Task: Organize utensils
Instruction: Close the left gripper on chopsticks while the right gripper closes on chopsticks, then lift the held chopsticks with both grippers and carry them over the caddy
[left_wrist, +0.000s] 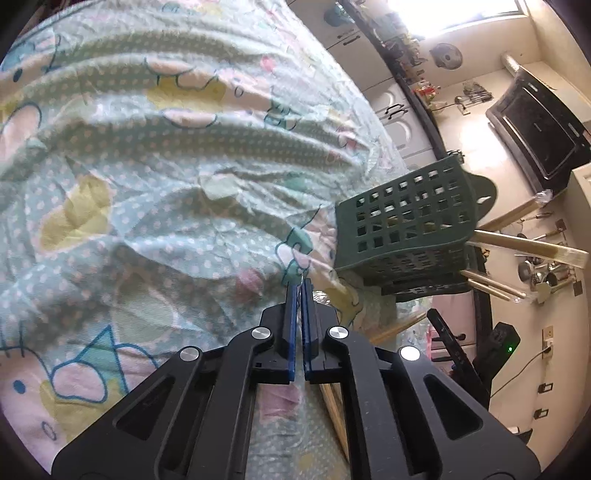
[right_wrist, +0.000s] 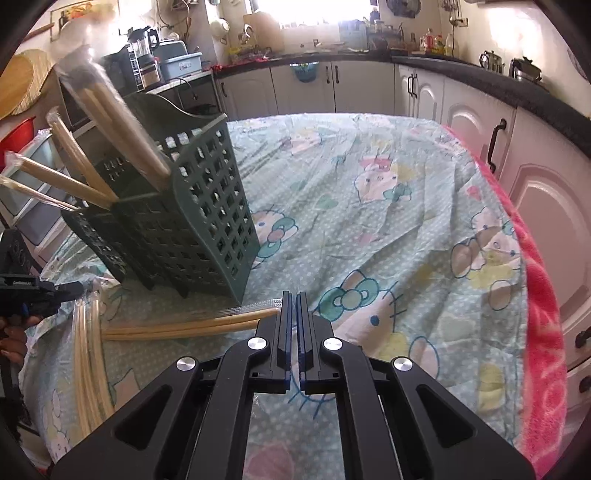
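Observation:
A dark green slotted utensil holder stands on the cartoon-print tablecloth, with several plastic-wrapped chopstick packs leaning out of it. In the left wrist view the holder is at the right. My right gripper is shut, pinching the clear wrapper end of a chopstick pack that lies across the cloth to its left. My left gripper is shut on a thin bit of clear film. A second pack runs back under it. The right wrist view shows the left gripper at that pack's top end.
White kitchen cabinets and a dark worktop curve round the table's far and right sides. A pink towel hangs over the right table edge. A hand shows at the left edge. A black oven stands beyond the holder.

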